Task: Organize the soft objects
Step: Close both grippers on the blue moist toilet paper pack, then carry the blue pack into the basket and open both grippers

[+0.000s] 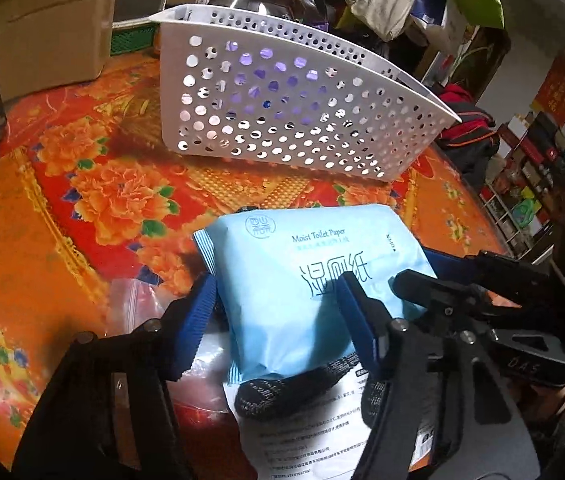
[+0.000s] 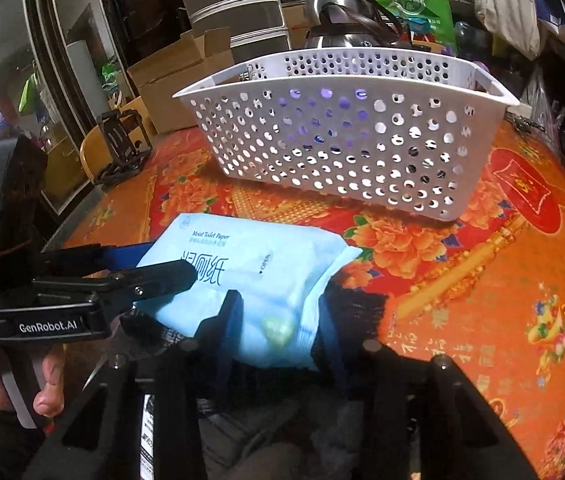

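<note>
Two hand-held grippers are seen clamped on one pale blue wipes pack (image 1: 294, 276), which is held just above the desk (image 1: 82, 200) in front of the white perforated basket (image 1: 282, 108). The left hand-held gripper (image 1: 278, 320) is closed on the pack's near end, its blue-padded fingers (image 1: 358, 320) pressed into the wrapper. The right hand-held gripper (image 2: 278, 324) is closed on the other end; its fingertips are largely hidden by the blurred pack. Something purple is glimpsed through the basket's holes but cannot be identified. A dark knitted item (image 1: 282, 392) and a printed sheet (image 1: 322, 432) are partly covered below the pack.
</note>
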